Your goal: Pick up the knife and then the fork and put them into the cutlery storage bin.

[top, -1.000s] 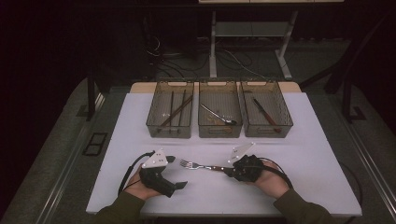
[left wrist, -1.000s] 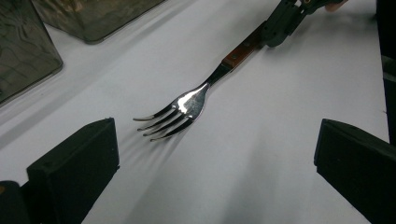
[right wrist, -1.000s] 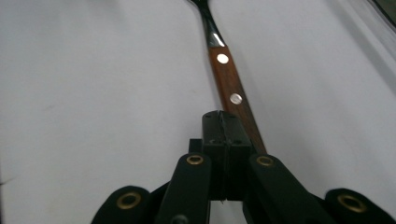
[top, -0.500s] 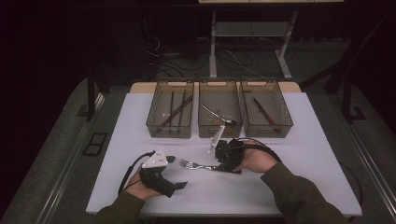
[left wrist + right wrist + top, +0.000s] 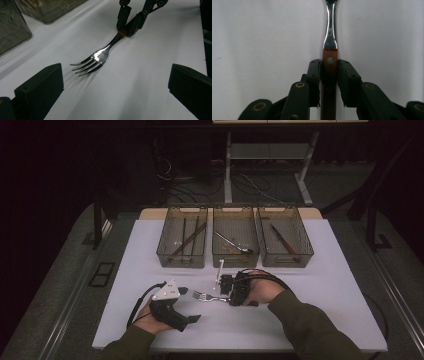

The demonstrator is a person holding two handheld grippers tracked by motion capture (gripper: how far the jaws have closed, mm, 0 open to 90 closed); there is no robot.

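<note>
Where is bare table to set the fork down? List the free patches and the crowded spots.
Free: the white table right of the right hand-held gripper, and its left side below the left tray. Crowded: between the two hand-held grippers, where the fork lies, and the tray row.

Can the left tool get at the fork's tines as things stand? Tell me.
Probably yes. The left tool stands open, and the fork lies on bare table just ahead of it, tines toward it. The right tool clamps only the handle.
</note>
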